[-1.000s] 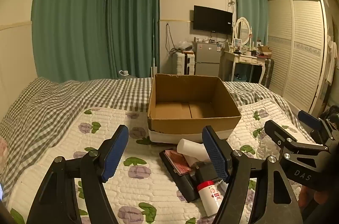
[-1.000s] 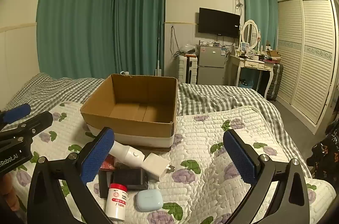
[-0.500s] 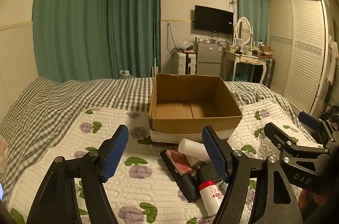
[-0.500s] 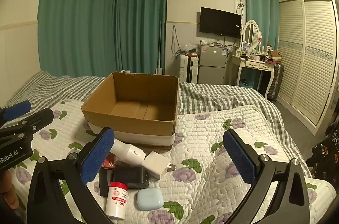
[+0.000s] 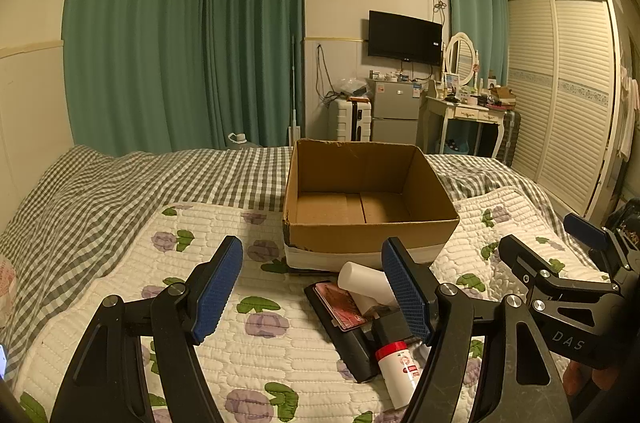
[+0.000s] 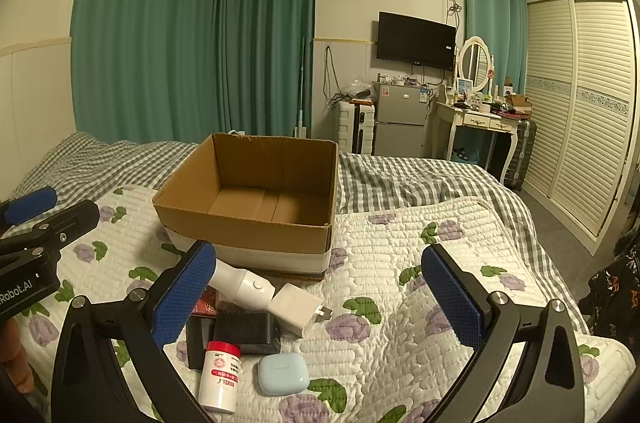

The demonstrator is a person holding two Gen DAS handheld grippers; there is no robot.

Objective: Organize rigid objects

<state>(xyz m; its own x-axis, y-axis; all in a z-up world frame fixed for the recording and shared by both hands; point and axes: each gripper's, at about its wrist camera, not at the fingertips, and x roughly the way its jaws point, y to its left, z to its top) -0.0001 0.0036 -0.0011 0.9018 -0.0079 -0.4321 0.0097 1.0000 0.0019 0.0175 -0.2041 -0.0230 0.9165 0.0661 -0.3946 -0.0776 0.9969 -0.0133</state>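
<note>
An empty cardboard box (image 5: 372,243) (image 6: 240,223) sits on the quilted bed. In front of it lies a pile: a white cylindrical device (image 6: 240,283) (image 5: 360,279), a white charger (image 6: 298,307), a black block (image 6: 248,333), a flat black case with a red card (image 5: 340,307), a red-capped white bottle (image 6: 219,377) (image 5: 398,371) and a pale blue earbud case (image 6: 283,373). My left gripper (image 5: 312,287) is open and empty above the quilt, left of the pile. My right gripper (image 6: 320,287) is open and empty above the pile.
The bed has a flowered quilt (image 6: 420,287) over a checked blanket (image 5: 120,191). Beyond it stand green curtains, a small fridge (image 6: 400,119), a dressing table (image 6: 480,119) and a wardrobe (image 6: 580,103) at the right. Each gripper shows at the edge of the other's view.
Both grippers have shifted very slightly; the box and pile sit a touch lower and nearer in view. Nothing was grasped or released.
</note>
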